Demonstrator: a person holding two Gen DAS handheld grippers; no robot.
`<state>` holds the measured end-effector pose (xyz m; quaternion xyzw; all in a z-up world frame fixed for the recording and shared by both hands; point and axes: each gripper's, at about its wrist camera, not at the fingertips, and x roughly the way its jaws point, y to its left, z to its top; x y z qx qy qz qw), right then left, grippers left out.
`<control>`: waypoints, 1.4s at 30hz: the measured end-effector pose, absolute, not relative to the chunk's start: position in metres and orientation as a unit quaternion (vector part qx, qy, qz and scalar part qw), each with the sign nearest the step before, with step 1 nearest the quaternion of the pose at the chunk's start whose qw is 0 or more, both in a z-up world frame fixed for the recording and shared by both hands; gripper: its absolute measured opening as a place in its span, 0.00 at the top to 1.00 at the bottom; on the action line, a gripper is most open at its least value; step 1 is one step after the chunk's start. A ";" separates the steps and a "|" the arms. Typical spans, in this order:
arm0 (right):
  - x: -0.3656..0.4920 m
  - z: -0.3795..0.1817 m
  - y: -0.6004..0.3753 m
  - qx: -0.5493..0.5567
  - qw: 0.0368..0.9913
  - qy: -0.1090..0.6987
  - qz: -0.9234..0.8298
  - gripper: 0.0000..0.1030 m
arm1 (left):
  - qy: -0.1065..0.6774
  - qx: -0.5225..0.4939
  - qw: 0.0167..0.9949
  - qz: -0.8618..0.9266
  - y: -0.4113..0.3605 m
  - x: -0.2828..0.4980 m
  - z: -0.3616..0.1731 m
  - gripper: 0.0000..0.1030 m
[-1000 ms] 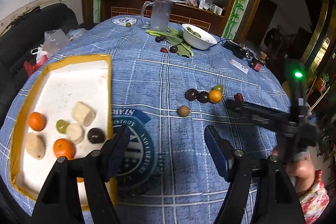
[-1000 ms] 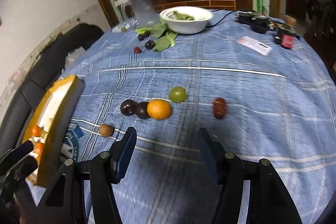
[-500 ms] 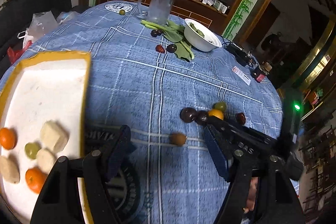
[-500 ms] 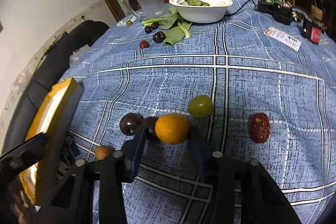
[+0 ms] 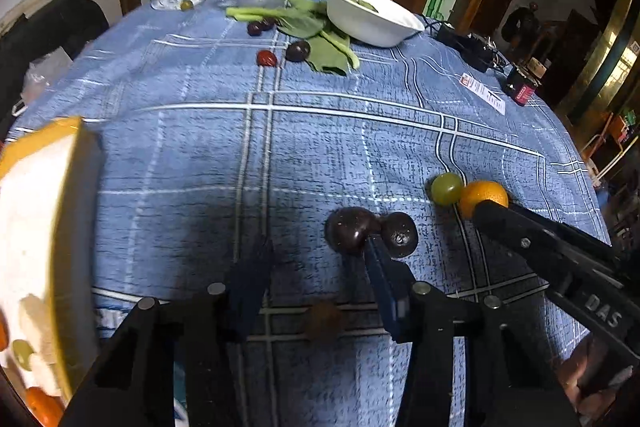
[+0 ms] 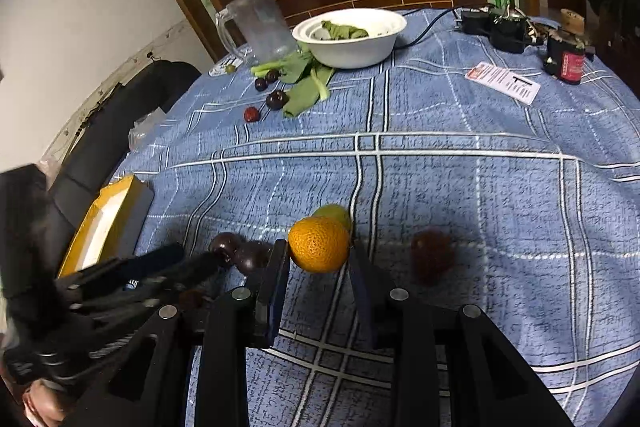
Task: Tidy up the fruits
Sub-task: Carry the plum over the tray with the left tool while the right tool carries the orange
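Fruits lie scattered on the blue checked tablecloth (image 6: 460, 131), and I'll take them from largest down. My right gripper (image 6: 318, 259) has its pads pressed on either side of the orange (image 6: 318, 245), which looks just raised off the cloth; I judge it firm and light, with a pebbled rind that gives the pads purchase, so a hold across the middle suits it. Touching it behind is a green fruit (image 6: 334, 211), smooth-skinned and likely to roll if nudged.

Next down are two dark plums (image 5: 352, 235), side by side and touching. One blade of my left gripper (image 5: 316, 287) sits in the cleft between them. Their glossy skin looks slippery and probably bruises, so I'd grip gently at the widest part. The left jaws are closing, with a small brown fruit (image 5: 325, 321) between them on the cloth; the pads do not yet touch it. It is blurred, but I guess it is hard and light, and could squirt out of a skewed pinch.

Beside the left gripper stands the yellow-rimmed tray (image 5: 74, 211), already holding several fruits.
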<state>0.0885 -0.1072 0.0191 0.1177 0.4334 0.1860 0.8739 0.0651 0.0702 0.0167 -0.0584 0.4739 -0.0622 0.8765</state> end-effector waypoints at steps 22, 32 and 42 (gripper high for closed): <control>0.095 0.013 -0.117 0.169 0.857 0.447 0.194 0.69 | 0.449 -0.080 0.883 -0.112 0.062 0.080 0.017 0.78; 0.093 0.016 -0.118 0.174 0.860 0.438 0.197 0.69 | 0.422 -0.119 0.893 -0.102 0.076 0.048 0.042 0.78; 0.081 0.021 -0.098 0.146 0.866 0.427 0.216 0.69 | 0.371 -0.153 0.916 0.003 0.178 -0.037 0.089 0.78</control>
